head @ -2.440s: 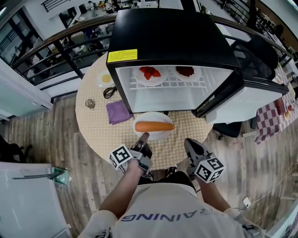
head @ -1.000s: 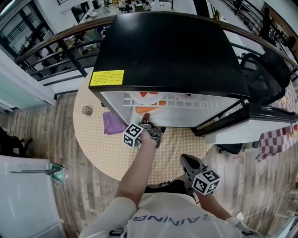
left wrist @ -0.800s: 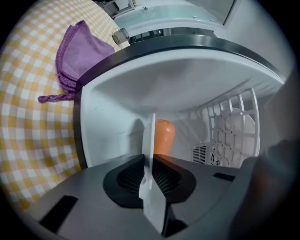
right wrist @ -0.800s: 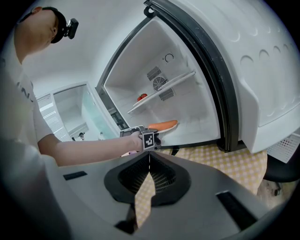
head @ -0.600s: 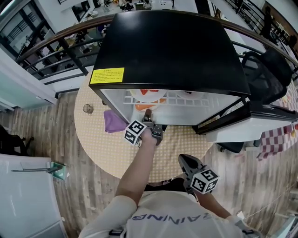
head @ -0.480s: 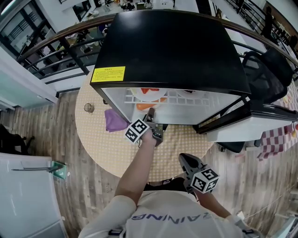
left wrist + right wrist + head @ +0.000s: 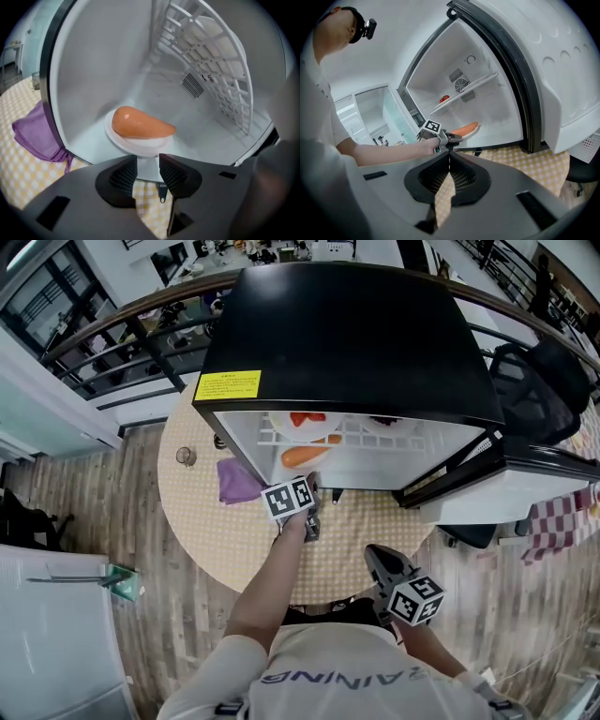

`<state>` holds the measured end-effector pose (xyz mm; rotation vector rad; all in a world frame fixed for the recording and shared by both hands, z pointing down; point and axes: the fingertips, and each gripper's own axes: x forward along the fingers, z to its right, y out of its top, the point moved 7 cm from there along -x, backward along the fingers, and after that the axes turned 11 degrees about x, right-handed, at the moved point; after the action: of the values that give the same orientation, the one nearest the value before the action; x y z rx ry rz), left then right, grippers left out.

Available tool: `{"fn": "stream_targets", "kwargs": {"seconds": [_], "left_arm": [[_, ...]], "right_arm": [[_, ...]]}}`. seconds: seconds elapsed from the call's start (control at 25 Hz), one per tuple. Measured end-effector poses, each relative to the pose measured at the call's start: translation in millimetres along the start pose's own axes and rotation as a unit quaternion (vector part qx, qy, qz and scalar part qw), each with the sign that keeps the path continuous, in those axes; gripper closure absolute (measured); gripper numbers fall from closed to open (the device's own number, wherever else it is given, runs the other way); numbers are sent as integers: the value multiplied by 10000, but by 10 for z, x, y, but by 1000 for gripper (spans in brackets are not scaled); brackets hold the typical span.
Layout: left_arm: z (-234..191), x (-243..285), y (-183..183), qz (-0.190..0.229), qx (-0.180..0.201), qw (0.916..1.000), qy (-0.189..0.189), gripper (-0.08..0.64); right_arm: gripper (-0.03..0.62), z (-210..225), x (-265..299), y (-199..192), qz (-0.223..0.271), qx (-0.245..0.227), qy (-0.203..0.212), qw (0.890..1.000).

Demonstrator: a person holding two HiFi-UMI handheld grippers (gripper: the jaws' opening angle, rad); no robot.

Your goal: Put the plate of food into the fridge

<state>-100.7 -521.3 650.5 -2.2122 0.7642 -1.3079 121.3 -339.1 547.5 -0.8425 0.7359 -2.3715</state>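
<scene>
The left gripper (image 7: 148, 167) has just been opening its jaws, now spread with nothing between them, and the plate (image 7: 115, 139) of food (image 7: 140, 125) sits at its 12 o'clock, near the fridge (image 7: 93, 65) floor's front edge, where a clumsy pull-back risks snagging its rim

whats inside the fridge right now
On the fridge floor, a white plate bearing orange food. On the wire shelf above, a second plate with red food; the black top covers the rest of that shelf.
</scene>
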Motion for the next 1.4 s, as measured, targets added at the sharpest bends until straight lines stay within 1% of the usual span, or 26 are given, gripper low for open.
{"fn": "stream_targets", "kwargs": {"seconds": [0.08,0.16,0.2,0.24,0.32,0.52,0.64,0.72,0.84,1.0,1.16,1.32,1.4], "left_arm": [[27,-35,-32,-290,545,9980,104,408],[77,-88,-36,-477,1091,9928,152,408],[95,-134,-31,-496,1259,9907,170,412],[103,-199,-26,-464,1350,9896,182,440],[97,-374,-36,-298,1374,9899,167,528],[-16,-779,-159,251,1009,9946,-20,548],[-29,-1026,-218,439,1126,9926,-84,549],[29,-1238,-219,654,1238,9898,-248,549],[191,-1625,-211,1104,1373,9823,-640,551],[329,-2075,-182,1490,1603,9712,-945,551],[416,-2448,-121,1894,1795,9603,-981,551],[570,-2729,-26,2284,2138,9452,-933,551],[633,-2791,12,2382,2053,9436,-1037,551]], "right_arm": [[569,-22,2,-2,19,-12,12,10000],[569,-49,13,-1,42,-24,34,10000],[569,-64,19,-1,56,-30,48,10000],[569,-79,25,-5,70,-36,60,10000],[569,-109,27,-13,103,-49,85,9999],[569,-176,40,13,217,-120,115,9996],[569,-249,78,45,312,-194,190,9991],[569,-306,104,65,362,-257,234,9987],[569,-402,120,48,356,-423,271,9981],[569,-541,146,58,465,-617,336,9964],[569,-654,127,178,653,-827,380,9937],[569,-709,49,356,829,-1106,405,9896],[569,-717,21,414,853,-1208,405,9882]]}}
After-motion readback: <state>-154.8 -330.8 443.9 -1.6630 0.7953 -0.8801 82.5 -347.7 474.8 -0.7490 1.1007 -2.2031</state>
